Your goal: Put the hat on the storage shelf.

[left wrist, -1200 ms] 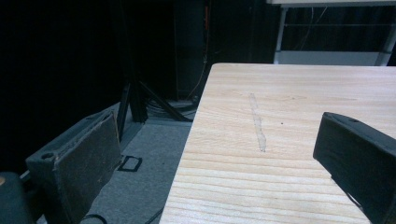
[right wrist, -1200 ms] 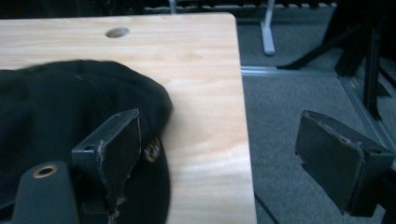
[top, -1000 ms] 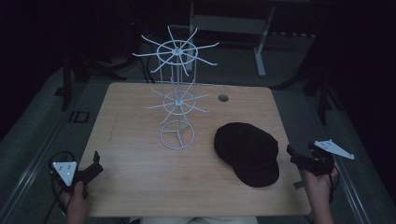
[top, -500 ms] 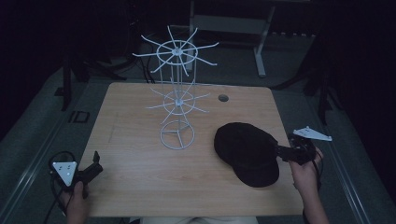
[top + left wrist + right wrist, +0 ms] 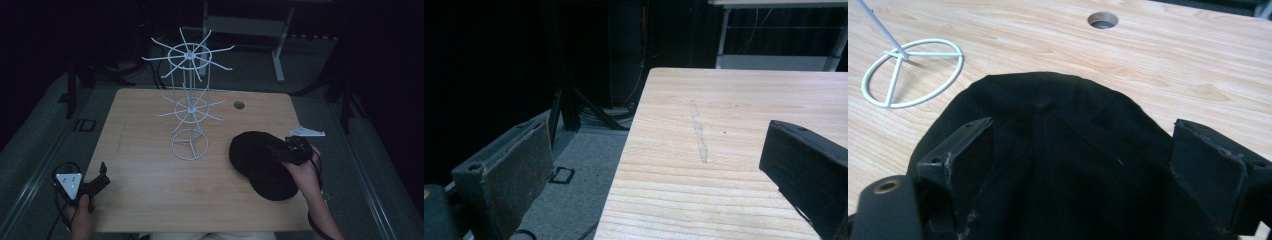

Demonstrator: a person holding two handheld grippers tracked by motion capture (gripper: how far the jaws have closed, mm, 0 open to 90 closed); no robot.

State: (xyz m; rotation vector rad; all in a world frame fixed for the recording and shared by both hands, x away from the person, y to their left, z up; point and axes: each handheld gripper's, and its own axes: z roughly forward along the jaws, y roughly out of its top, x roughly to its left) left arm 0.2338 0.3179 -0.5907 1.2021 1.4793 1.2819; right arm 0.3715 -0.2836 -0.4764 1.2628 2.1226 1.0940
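Black fabric cap [image 5: 262, 162] lying flat near the right edge of the light wooden desk [image 5: 150, 185], beside a white wire rack [image 5: 189, 107]. Right claw [image 5: 1088, 165] spread wide over the cap, jaws just opening, not pressing. Left claw [image 5: 649, 170] gaping, empty, at the near left corner.

The left claw [image 5: 102, 181] sits low at about seven o'clock, gripped in the left hand [image 5: 80, 216] and pointing toward one o'clock — its jaws stand wide apart with nothing between them. The right claw [image 5: 295, 150], at about four o'clock, is carried on a right hand [image 5: 306, 172] and forearm reaching up from the bottom edge; its jaws have just been opening and now stand wide — pads pressing on nothing.
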